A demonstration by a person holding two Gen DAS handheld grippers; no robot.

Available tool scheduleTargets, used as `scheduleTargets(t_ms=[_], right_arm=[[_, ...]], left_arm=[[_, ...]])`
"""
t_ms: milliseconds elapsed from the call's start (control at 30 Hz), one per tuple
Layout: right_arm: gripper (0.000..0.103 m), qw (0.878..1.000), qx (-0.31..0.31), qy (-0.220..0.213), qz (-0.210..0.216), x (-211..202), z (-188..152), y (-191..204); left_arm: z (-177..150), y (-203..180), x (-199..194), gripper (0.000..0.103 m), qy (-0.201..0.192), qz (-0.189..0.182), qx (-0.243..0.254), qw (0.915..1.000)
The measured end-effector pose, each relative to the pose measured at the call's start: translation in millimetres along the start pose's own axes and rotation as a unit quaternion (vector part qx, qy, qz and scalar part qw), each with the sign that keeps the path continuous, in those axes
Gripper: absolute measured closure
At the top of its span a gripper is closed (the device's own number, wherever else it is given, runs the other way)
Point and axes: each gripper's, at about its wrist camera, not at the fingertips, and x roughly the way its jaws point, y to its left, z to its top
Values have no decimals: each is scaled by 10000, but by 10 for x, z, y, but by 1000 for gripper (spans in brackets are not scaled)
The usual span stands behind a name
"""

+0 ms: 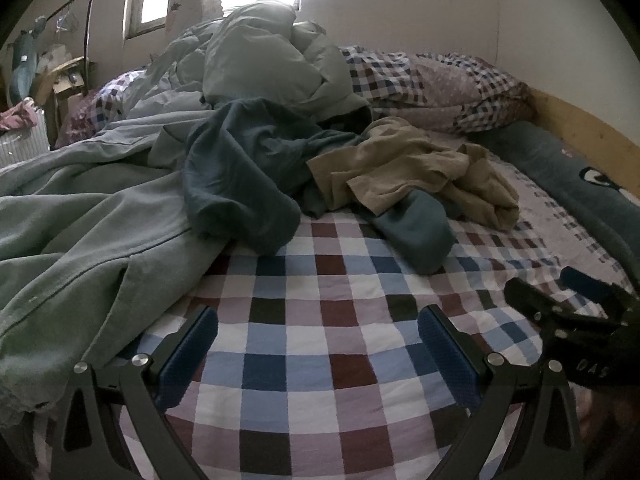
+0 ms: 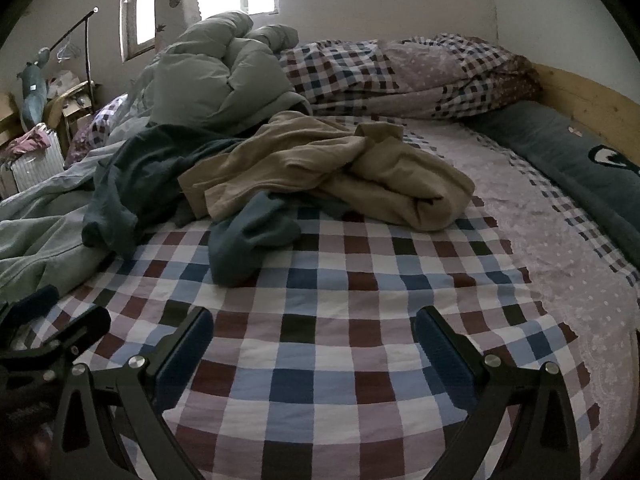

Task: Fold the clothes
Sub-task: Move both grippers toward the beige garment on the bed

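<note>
I hold my left gripper (image 1: 318, 354) and my right gripper (image 2: 314, 354) side by side low over a checked bedsheet (image 2: 320, 360), each with its blue-padded jaws spread wide and nothing between them. The clothes lie ahead, well apart from both grippers: a crumpled tan garment (image 2: 320, 168) on top of a dark teal garment (image 2: 248, 236), with a pale green hooded garment (image 1: 80, 240) spread at the left. Behind them sits a heaped grey-green duvet (image 2: 212, 88) and a rolled checked quilt (image 2: 400, 76) against the wall.
</note>
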Motion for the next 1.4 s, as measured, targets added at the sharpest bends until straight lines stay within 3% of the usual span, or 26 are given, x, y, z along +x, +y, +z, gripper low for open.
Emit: scheduleTargets(t_ms=[200,567,733,1067,1233,1400], right_arm=[[0,10000,25,-26,-50,-5,10,-19],[0,9999,6,-114,29,-28,31,39],[0,9996,180,-67,224,-58,45,-41],[0,9964,547,-95,647,-91,130,-138],[0,9945,644,-188,808,-114,234,-156],[0,9937,716,-249,823,-42,445,-165]], left_arm=[[-371,-399,-85,1,100,-175,-213,9996],[-364,-325,-119,1,173,-521,-529,9971],[-324,-286,-170,1,76,-360,-606,9975],[-249,-329,-173,1,163,-504,-493,9974],[-196,-313,-212,1,134,-571,-466,9972],[-166,-184,-233,1,35,-633,-798,9948]])
